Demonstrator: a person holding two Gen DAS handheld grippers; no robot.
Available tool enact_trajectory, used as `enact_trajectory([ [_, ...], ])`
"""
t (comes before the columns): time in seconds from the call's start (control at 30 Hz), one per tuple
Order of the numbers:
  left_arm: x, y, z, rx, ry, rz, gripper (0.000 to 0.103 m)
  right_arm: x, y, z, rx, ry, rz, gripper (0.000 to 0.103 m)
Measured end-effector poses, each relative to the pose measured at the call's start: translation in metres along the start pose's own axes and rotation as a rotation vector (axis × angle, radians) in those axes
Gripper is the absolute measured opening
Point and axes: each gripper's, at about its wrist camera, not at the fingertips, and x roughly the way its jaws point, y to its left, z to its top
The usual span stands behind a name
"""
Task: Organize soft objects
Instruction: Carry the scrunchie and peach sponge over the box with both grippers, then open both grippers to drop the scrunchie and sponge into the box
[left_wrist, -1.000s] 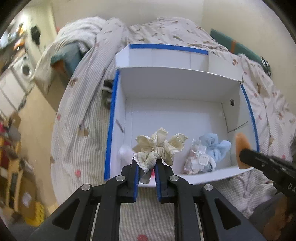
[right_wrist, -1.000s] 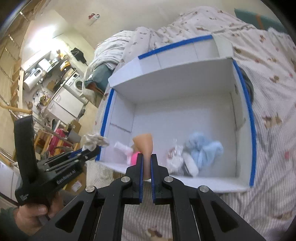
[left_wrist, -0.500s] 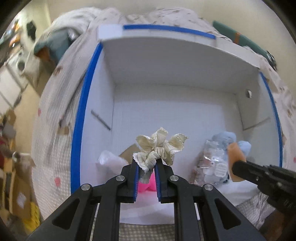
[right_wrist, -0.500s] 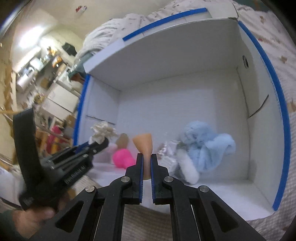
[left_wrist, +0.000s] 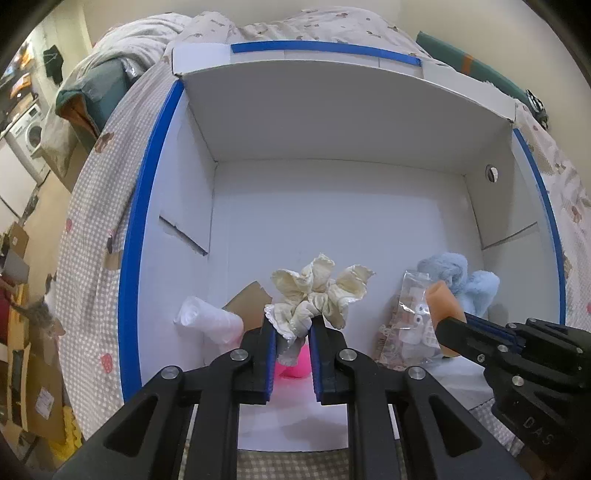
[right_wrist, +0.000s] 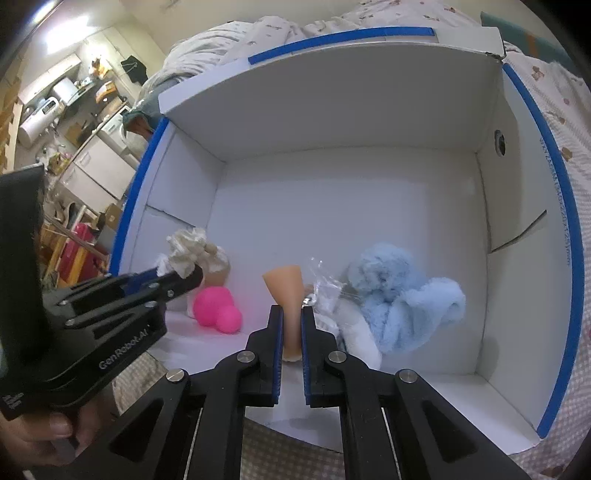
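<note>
Two grippers: both loaded, both over the white box (left_wrist: 332, 122), so contents can drop inside.
L gripper (left_wrist: 291, 332): clamped on cream scrunchie (left_wrist: 317, 291); frills stick out past the tips, held by the base.
R gripper (right_wrist: 291, 325): pinched on tan cone-shaped soft piece (right_wrist: 286, 291), narrow end betw. pads, wide end fwd.
Below L tips: pink plush (right_wrist: 216, 308), white roll (left_wrist: 208, 319) to its left.
Right of R tips: blue fluffy item (right_wrist: 402, 302), clear packet (left_wrist: 412, 321) nearby.
Box: sits on bed quilt (left_wrist: 99, 236).
Judgement: release w/ care; soft goods may spring.
</note>
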Motion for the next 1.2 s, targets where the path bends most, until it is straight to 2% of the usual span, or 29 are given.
enact_trajectory([
  [0.2,0.002,0.002,-0.001,-0.004,0.008,0.014,0.017,-0.001,0.003,0.001,-0.005,-0.007,0.006,0.009],
  [0.3,-0.001,0.001,-0.001,0.001,-0.004,0.029,0.020,0.000,0.000,0.002,0.004,-0.001,-0.001,0.015],
  [0.33,-0.002,0.001,-0.002,0.001,-0.006,0.031,0.025,0.001,-0.002,0.001,0.016,0.004,-0.002,0.023],
  [0.37,-0.003,0.001,-0.002,-0.004,-0.008,0.032,0.028,0.001,-0.005,0.001,0.032,0.008,0.000,0.025],
  [0.47,-0.009,0.005,-0.002,-0.031,-0.031,0.030,0.050,-0.003,-0.012,0.002,0.063,-0.008,0.007,0.027],
  [0.5,-0.012,0.005,-0.003,-0.033,-0.049,0.024,0.057,-0.005,-0.013,0.003,0.067,-0.020,0.004,0.036],
  [0.53,-0.015,0.003,-0.003,-0.019,-0.063,0.023,0.058,-0.008,-0.015,0.003,0.073,-0.036,-0.011,0.064],
  [0.57,-0.017,0.001,-0.002,-0.002,-0.069,0.025,0.058,-0.011,-0.017,0.003,0.083,-0.055,-0.032,0.083],
  [0.7,-0.024,0.000,0.000,-0.001,-0.079,0.007,0.058,-0.020,-0.022,0.005,0.113,-0.099,-0.031,0.083],
  [0.83,-0.030,0.004,0.001,-0.005,-0.055,-0.025,0.058,-0.021,-0.020,0.003,0.080,-0.096,-0.132,0.092],
  [0.97,-0.046,0.012,0.001,-0.014,-0.052,0.000,0.058,-0.037,-0.017,0.000,0.064,-0.131,-0.173,0.092],
  [1.1,-0.068,0.025,0.001,-0.077,-0.042,-0.024,0.058,-0.051,-0.013,-0.006,0.057,-0.089,-0.198,0.093],
  [1.13,-0.074,0.026,-0.002,-0.085,-0.033,-0.043,0.060,-0.056,-0.012,-0.010,0.053,-0.088,-0.190,0.094],
  [1.17,-0.077,0.026,-0.005,-0.083,-0.029,-0.047,0.064,-0.061,-0.011,-0.013,0.048,-0.090,-0.183,0.100],
  [1.2,-0.082,0.025,-0.010,-0.073,-0.028,-0.044,0.074,-0.066,-0.010,-0.017,0.043,-0.094,-0.179,0.103],
])
